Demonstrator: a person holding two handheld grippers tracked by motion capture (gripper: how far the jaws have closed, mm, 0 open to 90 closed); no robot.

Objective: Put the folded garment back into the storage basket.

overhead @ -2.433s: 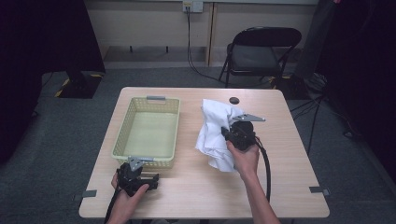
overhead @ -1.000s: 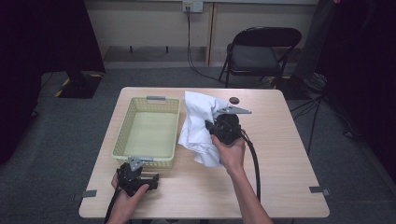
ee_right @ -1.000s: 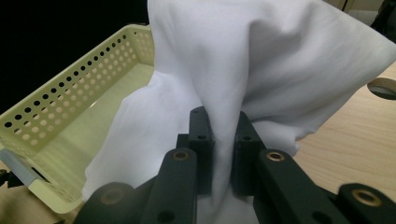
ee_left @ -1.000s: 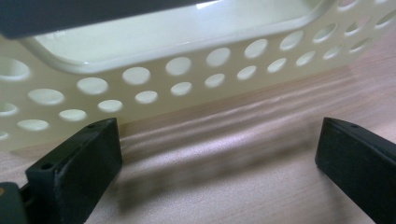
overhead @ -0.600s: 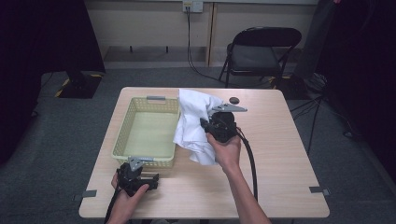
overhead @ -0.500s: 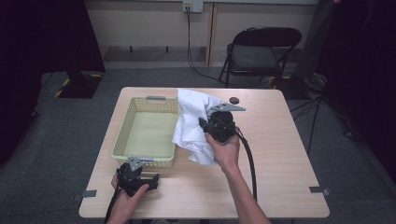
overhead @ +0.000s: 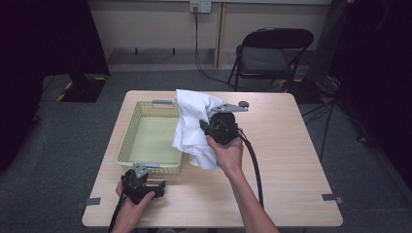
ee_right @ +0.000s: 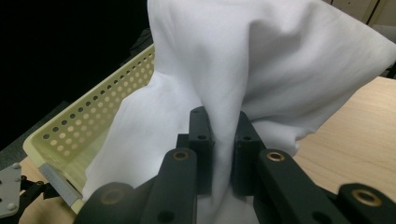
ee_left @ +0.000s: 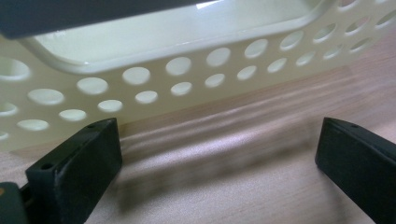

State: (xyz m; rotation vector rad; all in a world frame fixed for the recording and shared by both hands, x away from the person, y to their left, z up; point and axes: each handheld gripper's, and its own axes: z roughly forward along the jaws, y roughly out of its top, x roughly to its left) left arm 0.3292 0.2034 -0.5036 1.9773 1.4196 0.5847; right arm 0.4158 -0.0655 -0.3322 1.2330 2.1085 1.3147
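A white cloth (overhead: 194,124) hangs bunched over the right rim of the pale yellow perforated basket (overhead: 141,141) at the table's middle left. My right gripper (overhead: 206,127) is shut on the cloth, and in the right gripper view a fold of the white cloth (ee_right: 261,70) is pinched between the two black jaws of the right gripper (ee_right: 223,140), with the basket (ee_right: 88,126) beyond at the left. My left gripper (overhead: 158,184) rests on the table at the basket's near edge. Its jaws stand wide apart in the left gripper view, left gripper (ee_left: 219,154), with bare wood between them and the basket wall (ee_left: 187,70) just ahead.
A small dark round object (overhead: 244,103) lies on the wooden table (overhead: 291,160) behind the right gripper. A black folding chair (overhead: 272,53) stands beyond the far edge. The right gripper's cable (overhead: 252,165) trails along the person's right forearm.
The right gripper has carried the cloth leftward, from the table's middle to over the basket's right rim. The left gripper has stayed put.
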